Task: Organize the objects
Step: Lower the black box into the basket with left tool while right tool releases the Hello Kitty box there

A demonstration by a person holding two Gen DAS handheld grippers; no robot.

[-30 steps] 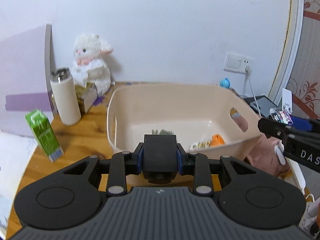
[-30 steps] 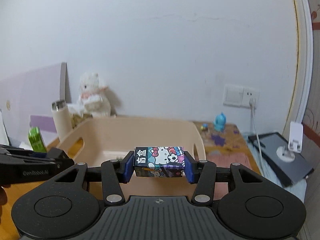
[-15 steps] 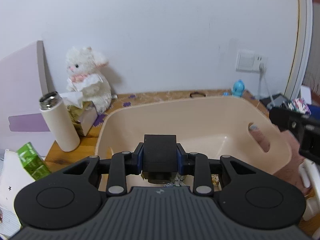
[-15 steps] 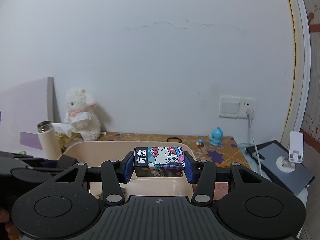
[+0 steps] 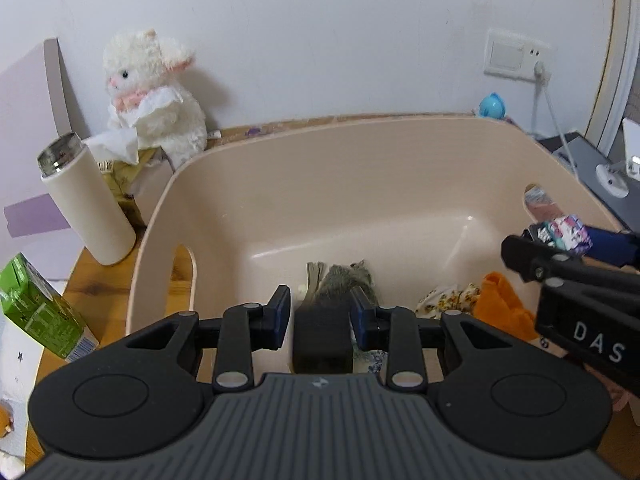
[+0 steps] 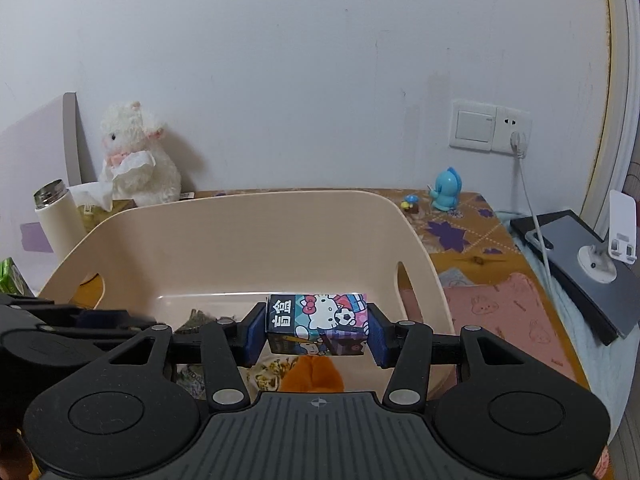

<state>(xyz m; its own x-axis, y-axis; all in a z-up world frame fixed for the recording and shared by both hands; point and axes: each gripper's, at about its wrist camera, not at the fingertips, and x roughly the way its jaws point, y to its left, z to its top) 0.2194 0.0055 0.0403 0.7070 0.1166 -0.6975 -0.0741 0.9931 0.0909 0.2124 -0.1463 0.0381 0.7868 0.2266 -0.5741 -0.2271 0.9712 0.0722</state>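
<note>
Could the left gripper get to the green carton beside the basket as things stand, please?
Probably yes. The left gripper is open, the black box loose between its jaws over the basket. The green carton stands outside the basket's left wall with nothing visibly blocking it.

Both tools look alike: the left gripper (image 5: 320,314) and right gripper (image 6: 316,334) have matte black scissor linkages with silver rivets, blue finger pads (image 6: 253,332), round black discs and a ribbed grey housing. White letters "DAS" mark one side.
</note>
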